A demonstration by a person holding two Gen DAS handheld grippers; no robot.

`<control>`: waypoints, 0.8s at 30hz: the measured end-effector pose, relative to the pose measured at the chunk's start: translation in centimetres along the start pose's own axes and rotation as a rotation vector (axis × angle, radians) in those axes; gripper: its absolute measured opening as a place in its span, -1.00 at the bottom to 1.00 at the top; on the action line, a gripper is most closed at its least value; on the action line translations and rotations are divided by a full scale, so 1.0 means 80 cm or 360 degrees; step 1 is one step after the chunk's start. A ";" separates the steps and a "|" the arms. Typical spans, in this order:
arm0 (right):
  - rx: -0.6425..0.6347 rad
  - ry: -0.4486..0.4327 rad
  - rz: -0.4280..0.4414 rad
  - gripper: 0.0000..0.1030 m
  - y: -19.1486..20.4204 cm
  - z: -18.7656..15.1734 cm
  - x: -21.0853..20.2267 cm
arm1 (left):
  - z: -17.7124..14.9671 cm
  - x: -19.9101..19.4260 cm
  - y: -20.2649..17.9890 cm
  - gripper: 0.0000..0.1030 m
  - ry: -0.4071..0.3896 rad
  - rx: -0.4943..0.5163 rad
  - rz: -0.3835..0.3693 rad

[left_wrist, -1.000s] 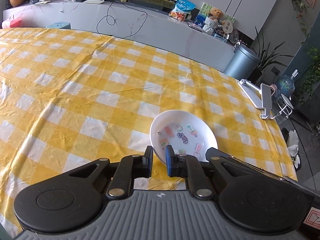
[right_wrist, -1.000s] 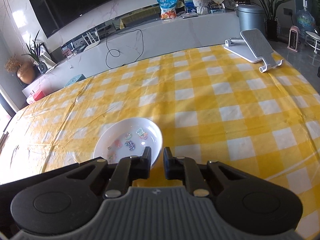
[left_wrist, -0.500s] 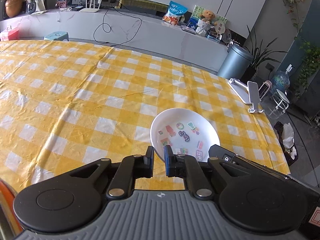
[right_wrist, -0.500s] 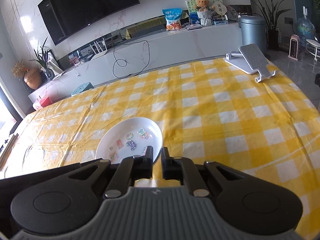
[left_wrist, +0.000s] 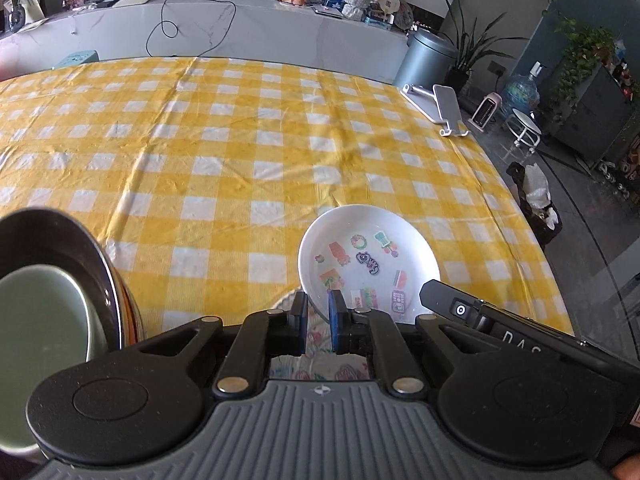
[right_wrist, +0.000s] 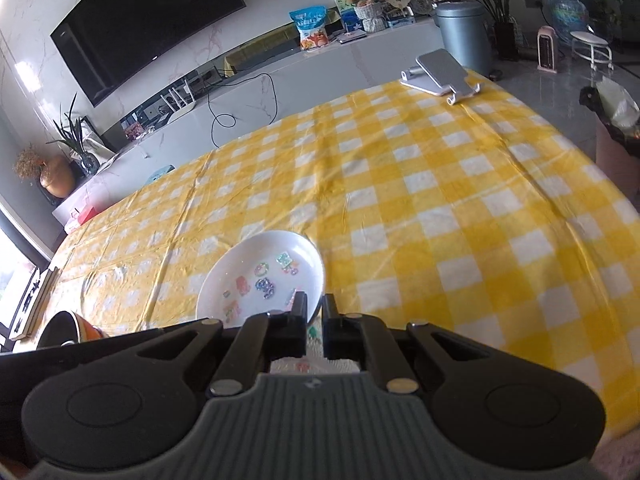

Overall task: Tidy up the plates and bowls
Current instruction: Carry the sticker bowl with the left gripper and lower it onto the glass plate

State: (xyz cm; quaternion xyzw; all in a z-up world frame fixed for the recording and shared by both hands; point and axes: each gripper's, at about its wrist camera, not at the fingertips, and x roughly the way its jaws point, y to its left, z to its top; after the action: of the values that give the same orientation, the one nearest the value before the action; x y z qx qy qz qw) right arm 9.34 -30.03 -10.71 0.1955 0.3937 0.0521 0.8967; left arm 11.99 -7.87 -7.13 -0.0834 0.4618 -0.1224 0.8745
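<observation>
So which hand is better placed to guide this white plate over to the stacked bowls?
Probably left. Both hold the white plate by its rim, but the stacked bowls sit right beside the left gripper and well away from the right gripper.

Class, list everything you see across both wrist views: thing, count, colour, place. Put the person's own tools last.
plate: one, white with cartoon stickers, held by its near rim over the table.
tablecloth: one, yellow and white check, covering the table.
dark bowl: one, black, left edge, a green bowl nested inside.
phone stand: one, silver, far right corner.
left gripper: jaws shut on the plate rim.
right gripper: jaws shut on the plate rim.
</observation>
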 end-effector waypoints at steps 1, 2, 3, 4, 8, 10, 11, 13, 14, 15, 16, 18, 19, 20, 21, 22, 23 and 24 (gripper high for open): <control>0.0007 0.0000 -0.0004 -0.93 0.000 -0.006 -0.008 | -0.004 -0.004 0.000 -0.78 0.0010 -0.0003 -0.0018; 0.0005 -0.0003 -0.0011 -0.93 0.000 -0.011 -0.013 | -0.008 -0.007 0.000 -0.78 0.0017 -0.0003 -0.0030; -0.0001 -0.0009 -0.0018 -0.93 0.001 -0.016 -0.021 | -0.013 -0.011 -0.001 -0.78 0.0020 0.0000 -0.0041; -0.0005 -0.0013 -0.0024 -0.93 0.001 -0.021 -0.026 | -0.018 -0.015 -0.002 -0.78 0.0021 0.0008 -0.0047; -0.0007 0.0001 -0.0036 -0.93 -0.001 -0.038 -0.038 | -0.033 -0.018 0.000 -0.77 0.0046 0.0009 -0.0056; 0.0023 0.0019 -0.0022 -0.93 -0.006 -0.046 -0.037 | -0.039 -0.016 0.003 -0.77 0.0065 -0.0012 -0.0060; 0.0043 0.0029 -0.0009 -0.93 -0.010 -0.049 -0.036 | -0.041 -0.015 0.005 -0.77 0.0070 -0.0018 -0.0063; 0.0094 0.0059 0.0010 -0.93 -0.017 -0.052 -0.030 | -0.046 -0.013 0.008 -0.77 0.0078 -0.0030 -0.0071; 0.0104 0.0067 0.0014 -0.93 -0.019 -0.054 -0.028 | -0.047 -0.011 0.009 -0.77 0.0084 -0.0035 -0.0075; 0.0110 0.0077 0.0007 -0.93 -0.019 -0.056 -0.026 | -0.049 -0.009 0.010 -0.77 0.0095 -0.0042 -0.0080; 0.0112 0.0083 0.0004 -0.94 -0.020 -0.057 -0.025 | -0.051 -0.008 0.011 -0.77 0.0103 -0.0047 -0.0076; 0.0099 0.0082 0.0013 -0.94 -0.019 -0.058 -0.024 | -0.052 -0.006 0.012 -0.77 0.0102 -0.0046 -0.0064; 0.0092 0.0078 0.0018 -0.94 -0.018 -0.059 -0.024 | -0.053 -0.006 0.013 -0.77 0.0102 -0.0054 -0.0062; 0.0089 0.0074 0.0025 -0.94 -0.018 -0.060 -0.024 | -0.053 -0.005 0.014 -0.77 0.0103 -0.0060 -0.0060; 0.0089 0.0072 0.0031 -0.94 -0.019 -0.060 -0.023 | -0.052 -0.005 0.015 -0.77 0.0103 -0.0061 -0.0058; 0.0090 0.0076 0.0032 -0.94 -0.019 -0.061 -0.023 | -0.052 -0.005 0.014 -0.77 0.0107 -0.0061 -0.0055; 0.0089 0.0082 0.0030 -0.93 -0.019 -0.061 -0.021 | -0.052 -0.003 0.014 -0.77 0.0112 -0.0061 -0.0051; 0.0087 0.0083 0.0027 -0.93 -0.019 -0.062 -0.021 | -0.053 -0.002 0.013 -0.77 0.0116 -0.0056 -0.0048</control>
State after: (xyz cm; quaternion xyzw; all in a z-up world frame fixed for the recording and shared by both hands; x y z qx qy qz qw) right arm 4.53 -30.33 -13.20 0.2217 0.4166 0.0541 0.8800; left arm 8.53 -6.94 -9.65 -0.1012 0.4941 -0.1304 0.8536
